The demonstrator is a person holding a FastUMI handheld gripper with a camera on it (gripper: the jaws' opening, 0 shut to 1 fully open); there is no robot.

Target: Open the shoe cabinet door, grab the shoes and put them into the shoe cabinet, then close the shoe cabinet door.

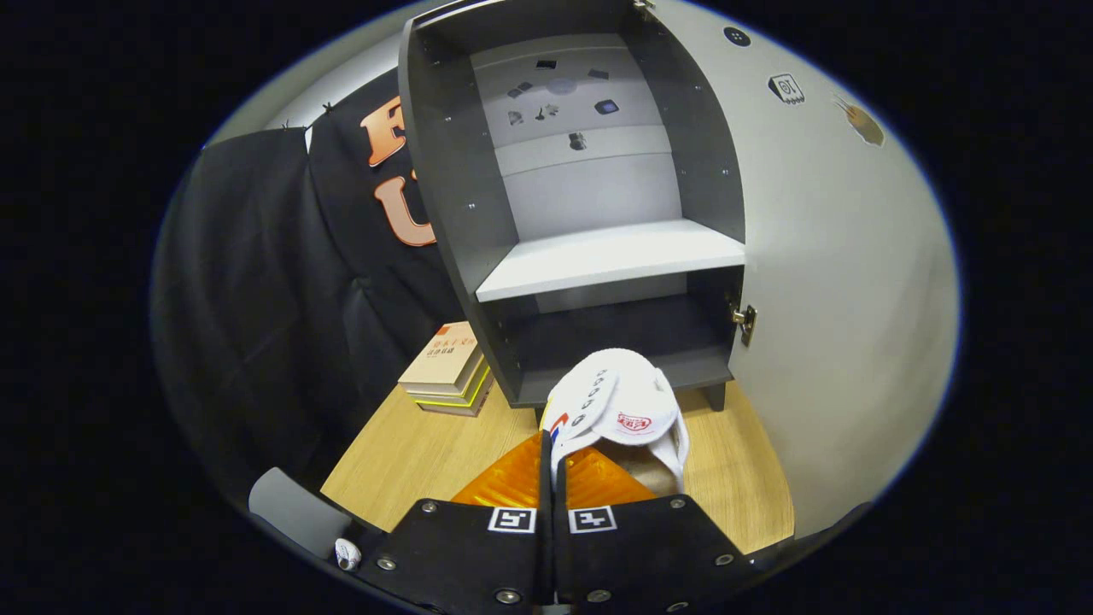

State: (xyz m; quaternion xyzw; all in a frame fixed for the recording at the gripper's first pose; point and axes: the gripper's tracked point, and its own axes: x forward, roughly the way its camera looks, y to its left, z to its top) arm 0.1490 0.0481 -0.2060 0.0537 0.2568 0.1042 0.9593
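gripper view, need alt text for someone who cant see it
The gripper, its fingers shut on the edge of a white shoe, holds it just in front of an open grey shoe cabinet. The cabinet stands on a wooden table with its door swung wide to the right, a pale shelf inside, and stacked books at its left.

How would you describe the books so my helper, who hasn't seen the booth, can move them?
Find the open grey shoe cabinet on the wooden table. Just outside its left wall, against the black cloth, lies a short stack of books. It is the only flat stack there, tan-covered, unlike the white shoe pinched in the hand-held gripper.
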